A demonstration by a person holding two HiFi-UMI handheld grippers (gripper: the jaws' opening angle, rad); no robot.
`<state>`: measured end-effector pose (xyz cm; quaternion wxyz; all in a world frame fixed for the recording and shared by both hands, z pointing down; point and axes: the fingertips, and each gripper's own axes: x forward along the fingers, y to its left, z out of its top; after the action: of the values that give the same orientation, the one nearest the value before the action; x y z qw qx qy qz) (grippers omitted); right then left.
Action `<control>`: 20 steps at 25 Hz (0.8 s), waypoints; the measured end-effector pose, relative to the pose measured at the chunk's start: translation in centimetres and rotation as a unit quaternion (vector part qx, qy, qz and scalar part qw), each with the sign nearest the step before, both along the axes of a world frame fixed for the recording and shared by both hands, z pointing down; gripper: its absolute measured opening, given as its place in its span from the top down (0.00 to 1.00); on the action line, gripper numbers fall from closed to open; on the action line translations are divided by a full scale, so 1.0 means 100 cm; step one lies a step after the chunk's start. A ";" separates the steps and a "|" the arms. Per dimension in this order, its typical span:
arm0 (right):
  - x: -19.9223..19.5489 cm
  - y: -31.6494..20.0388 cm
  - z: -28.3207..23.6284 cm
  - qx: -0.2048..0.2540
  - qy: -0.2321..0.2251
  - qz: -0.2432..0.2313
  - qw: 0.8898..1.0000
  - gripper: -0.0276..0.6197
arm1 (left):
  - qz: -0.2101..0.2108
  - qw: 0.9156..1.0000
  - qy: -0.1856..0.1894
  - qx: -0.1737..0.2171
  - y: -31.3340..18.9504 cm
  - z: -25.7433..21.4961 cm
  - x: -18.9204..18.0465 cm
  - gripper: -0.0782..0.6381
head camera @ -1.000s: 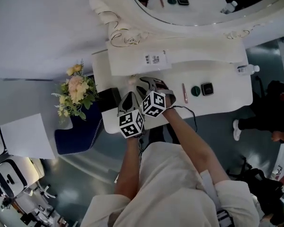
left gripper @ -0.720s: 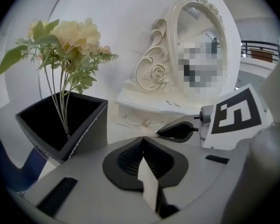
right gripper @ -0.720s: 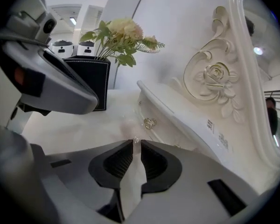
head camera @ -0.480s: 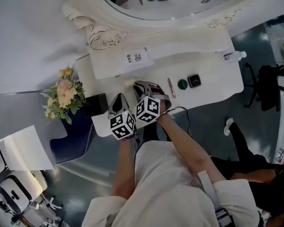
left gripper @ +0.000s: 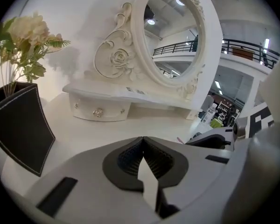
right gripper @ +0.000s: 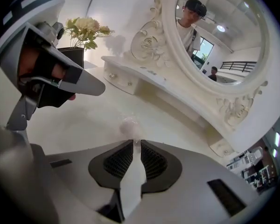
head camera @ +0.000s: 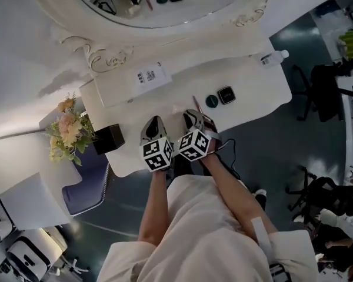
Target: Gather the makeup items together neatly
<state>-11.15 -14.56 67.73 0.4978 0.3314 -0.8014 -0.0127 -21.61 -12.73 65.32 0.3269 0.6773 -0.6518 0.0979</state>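
**Change of state.** The right gripper (right gripper: 133, 143) has just been closing. Its jaws are now clenched on a small pale item (right gripper: 129, 125) with a rounded pinkish tip, which juts out just past the fingertips. No view shows whether the item is clear of the table (head camera: 253, 84). Compared with a second ago, it sits much nearer the pink stick (head camera: 195, 103), which lies just ahead of this gripper. In my judgement the carry is under way and a set-down beside the group comes next.

The left gripper (left gripper: 142, 140), just left of the right one, is clamped together on nothing.

**Count.**
- Makeup items: four.
  - One held pale item.
  - One pink stick.
  - One green pot (head camera: 211, 101), ahead and right of the right gripper.
  - One black case (head camera: 226, 94), just beside the pot.
- Other things:
  - One water bottle (head camera: 275, 57), far right.
  - One flower box (head camera: 109, 138), left of the left gripper.
  - One mirror (head camera: 153, 10).
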 end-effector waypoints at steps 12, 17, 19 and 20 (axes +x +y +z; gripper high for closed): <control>0.019 0.015 0.008 -0.035 0.001 0.045 0.998 0.83 | 0.089 0.995 0.017 -0.045 -0.001 0.022 0.048 0.87; 0.019 0.023 0.004 -0.046 -0.011 0.030 0.998 0.80 | 0.128 0.990 0.014 -0.053 -0.006 0.033 0.061 0.87; 0.016 0.025 0.002 -0.051 -0.020 0.020 0.998 0.77 | 0.140 0.989 0.013 -0.054 -0.012 0.033 0.063 0.87; 0.016 0.027 0.000 -0.053 -0.023 0.013 0.998 0.76 | 0.145 0.988 0.014 -0.053 -0.016 0.033 0.066 0.87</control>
<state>-9.59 -11.83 67.75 0.4963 0.3156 -0.8076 0.0436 -15.04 -14.31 68.63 0.3537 0.7477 -0.5358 0.1697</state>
